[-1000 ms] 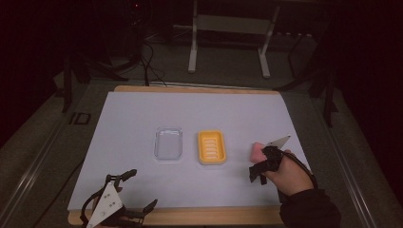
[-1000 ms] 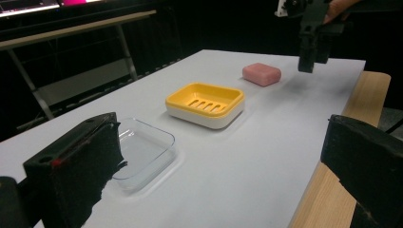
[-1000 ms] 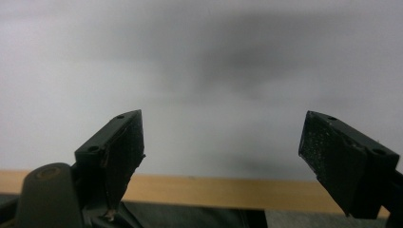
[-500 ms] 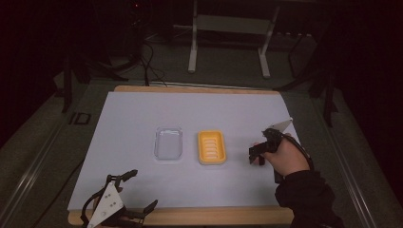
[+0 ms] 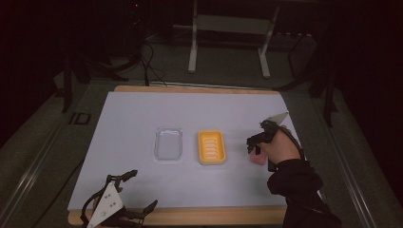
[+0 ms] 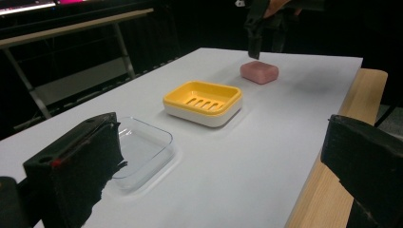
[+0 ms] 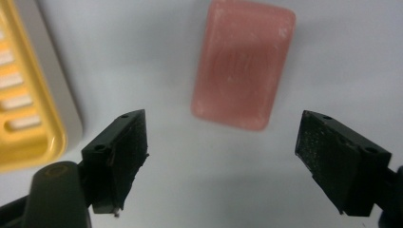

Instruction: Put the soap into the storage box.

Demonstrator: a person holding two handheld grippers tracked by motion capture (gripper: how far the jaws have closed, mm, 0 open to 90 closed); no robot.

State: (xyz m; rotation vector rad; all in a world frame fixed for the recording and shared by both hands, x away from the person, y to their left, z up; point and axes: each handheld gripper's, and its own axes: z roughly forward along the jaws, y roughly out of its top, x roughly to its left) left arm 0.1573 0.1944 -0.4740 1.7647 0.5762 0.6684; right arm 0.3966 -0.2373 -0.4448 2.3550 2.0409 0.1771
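Table (image 5: 142,118): white-topped work surface with a wooden edge along its near and far sides, filling the middle of the high view.

Right gripper (image 5: 254,145): right of centre in the high view, held in a hand (image 5: 283,147) whose dark sleeve comes in from the lower right. It points down over the pink soap. In the right gripper view its two black jaws rise from the lower left and lower right corners, spread apart with bare table between them. The jaws have just been closing somewhat, with nothing between the pads; the soap lies just beyond them, untouched.

Left gripper (image 5: 135,194): lower left of the high view, lying at the near table edge with no hand on it. In the left gripper view its jaws stand wide apart at the lower left and lower right, nothing between them.

Clear dish (image 5: 168,143): transparent rectangular tray, just left of centre in the high view.

Yellow soap dish (image 5: 211,146): slotted, on a white base, centre of the high view, just right of the clear dish and apart from it.

Pink soap (image 7: 242,64): rounded rectangular bar, flat on the table at the upper centre of the right gripper view; to the right of the yellow soap dish, apart from it.
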